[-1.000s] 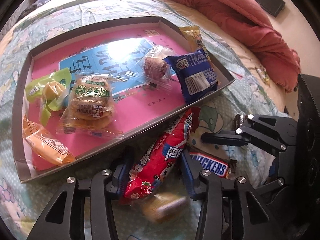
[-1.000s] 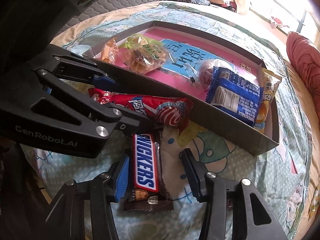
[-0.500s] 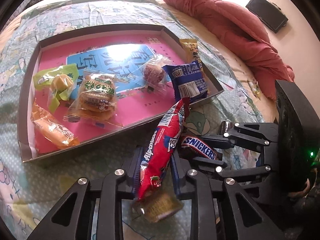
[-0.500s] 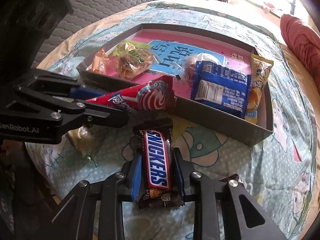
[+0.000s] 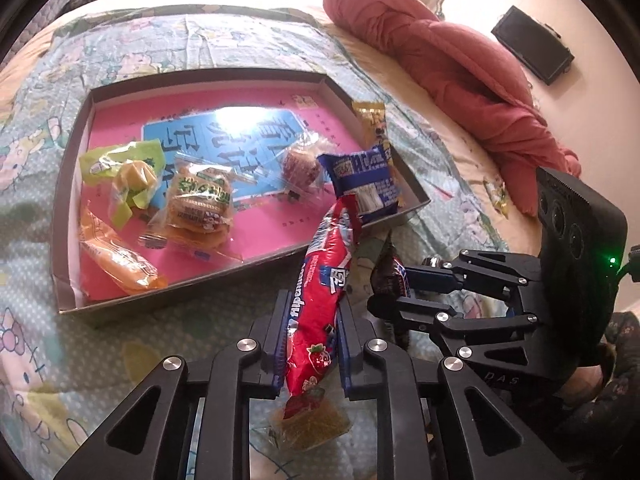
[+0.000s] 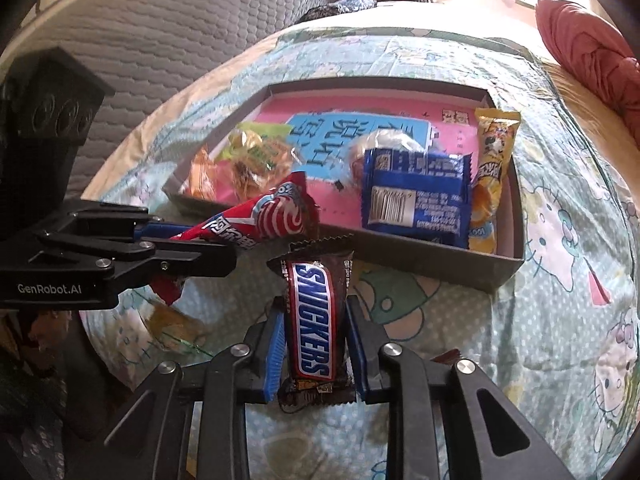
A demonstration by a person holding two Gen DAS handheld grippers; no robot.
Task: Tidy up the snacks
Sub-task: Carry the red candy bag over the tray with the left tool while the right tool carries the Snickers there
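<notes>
My left gripper is shut on a long red Alpenliebe candy pack and holds it above the bedspread, its tip over the near rim of the shallow pink-lined box. My right gripper is shut on a Snickers bar, lifted just short of the box's near wall. Each gripper shows in the other's view: the left gripper with the red pack, the right gripper with the Snickers bar.
The box holds several snacks: a blue pack, a yellow bar, a round cake, an orange pack. A small yellow wrapped snack lies on the bedspread under my left gripper. A red quilt lies beyond.
Both grippers closed on their snacks and lifted them off the bedspread, toward the box. The red pack now stands up over the box's rim.
</notes>
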